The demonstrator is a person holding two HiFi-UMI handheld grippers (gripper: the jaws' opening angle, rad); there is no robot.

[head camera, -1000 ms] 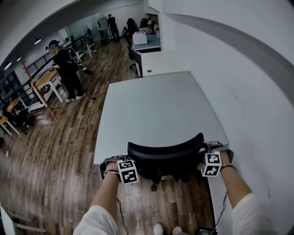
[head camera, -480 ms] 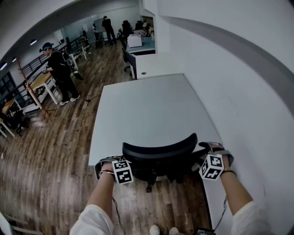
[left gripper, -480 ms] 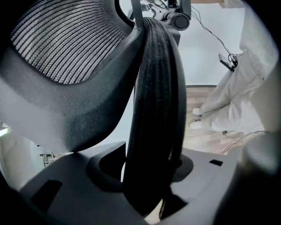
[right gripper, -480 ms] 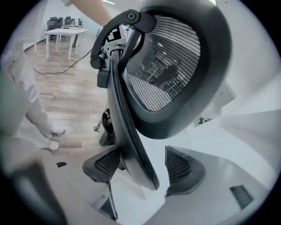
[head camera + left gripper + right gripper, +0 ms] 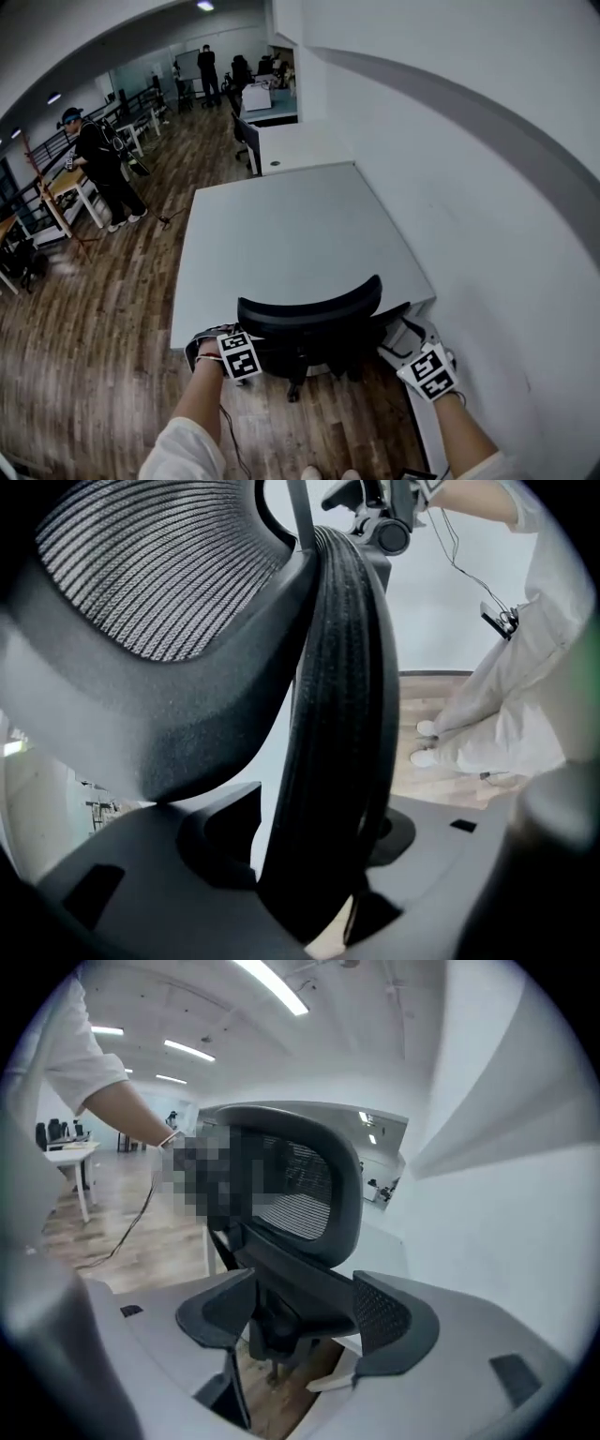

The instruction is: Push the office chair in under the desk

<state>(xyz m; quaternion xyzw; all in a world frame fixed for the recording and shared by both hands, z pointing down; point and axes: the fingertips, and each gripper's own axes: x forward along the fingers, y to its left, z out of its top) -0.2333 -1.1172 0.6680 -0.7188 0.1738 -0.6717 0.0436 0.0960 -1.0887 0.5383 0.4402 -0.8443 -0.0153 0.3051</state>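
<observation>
The chair point(image 5: 309, 314) stands at the near edge of the desk point(image 5: 300, 234), and in the head view its backrest overlaps that edge. The left gripper point(image 5: 319, 841) straddles the backrest's left rim, its fingers point(image 5: 220, 832) apart with the rim between them. The right gripper point(image 5: 305, 1321) is at the chair's right side, near the desk's corner. Its fingers point(image 5: 398, 1321) are apart, with nothing held.
</observation>
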